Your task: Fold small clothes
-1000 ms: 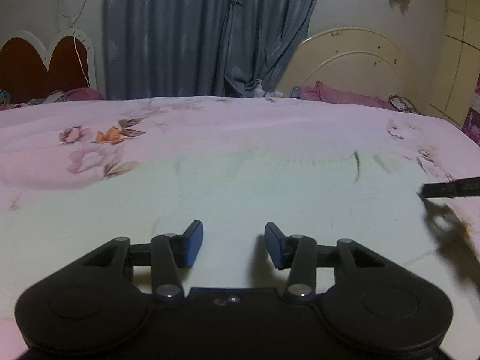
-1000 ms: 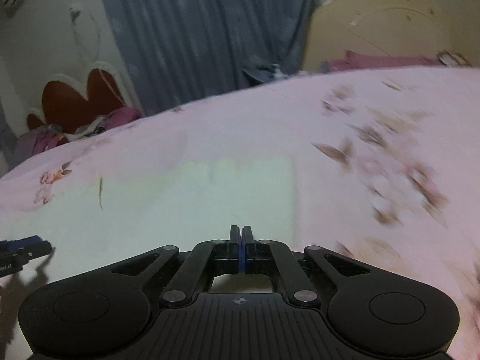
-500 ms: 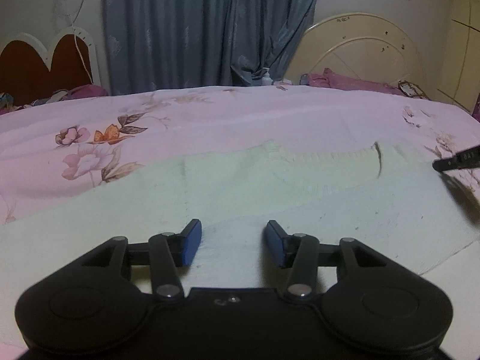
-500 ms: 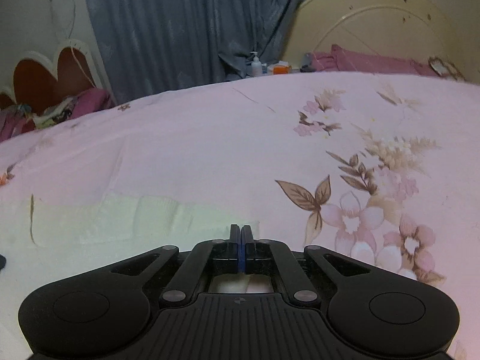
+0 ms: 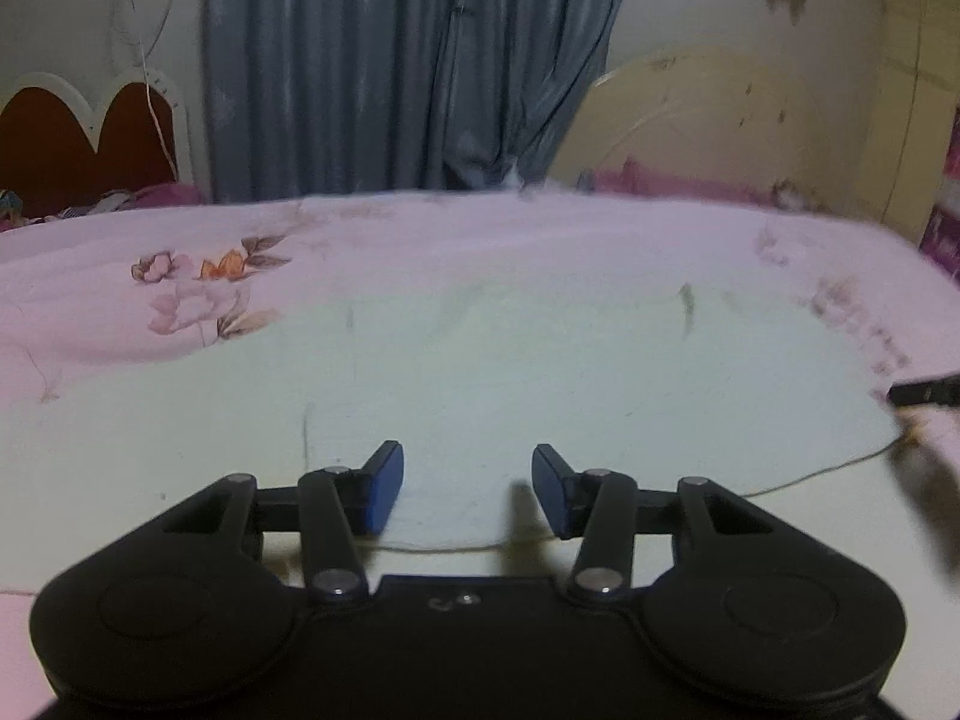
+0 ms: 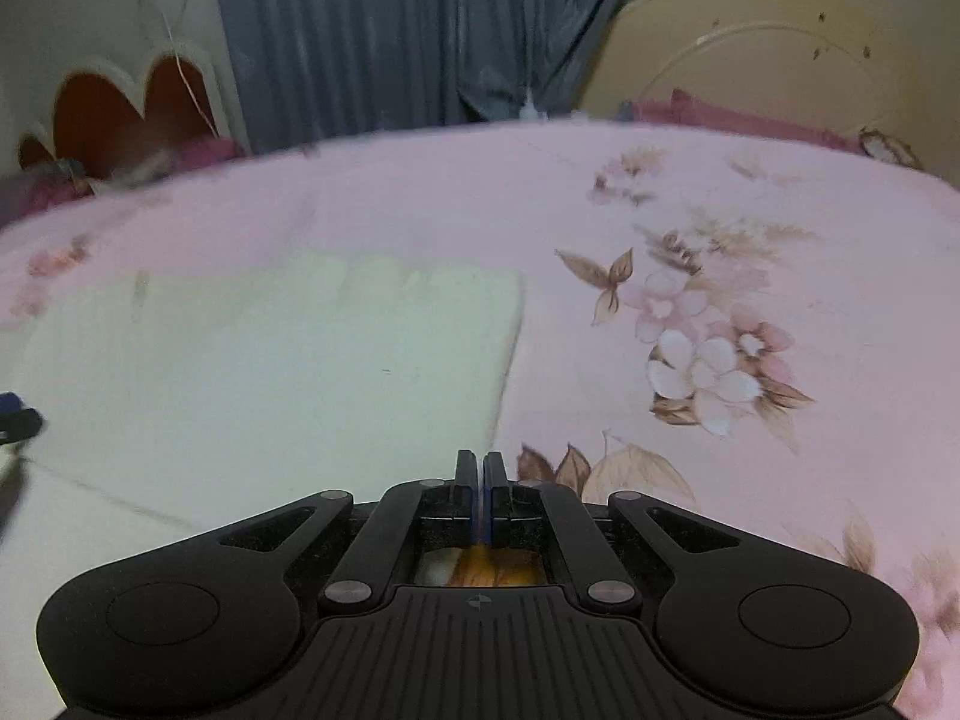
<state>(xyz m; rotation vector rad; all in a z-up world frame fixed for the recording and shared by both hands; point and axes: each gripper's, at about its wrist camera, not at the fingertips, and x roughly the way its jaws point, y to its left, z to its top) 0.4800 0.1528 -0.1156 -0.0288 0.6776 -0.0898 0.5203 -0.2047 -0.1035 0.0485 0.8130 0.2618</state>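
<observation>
A pale green-white garment (image 5: 540, 372) lies flat on the pink floral bedsheet (image 5: 420, 234). It also shows in the right wrist view (image 6: 270, 360), with its right edge near my right gripper. My left gripper (image 5: 468, 489) is open and empty, low over the garment's near edge. My right gripper (image 6: 481, 468) is shut, with nothing visibly between its pads, by the garment's right edge. The right gripper's tip (image 5: 927, 390) shows at the right edge of the left wrist view. The left gripper's tip (image 6: 15, 420) shows at the left edge of the right wrist view.
Blue-grey curtains (image 5: 390, 60) hang behind the bed. A red heart-shaped headboard (image 5: 78, 144) stands at the back left, a cream round headboard (image 5: 720, 126) at the back right. Pink bedding (image 6: 750, 117) lies along the far edge.
Both grippers have shifted over the bed. The right view swung left and now shows more of the garment. The left gripper stays open and the right stays shut.
</observation>
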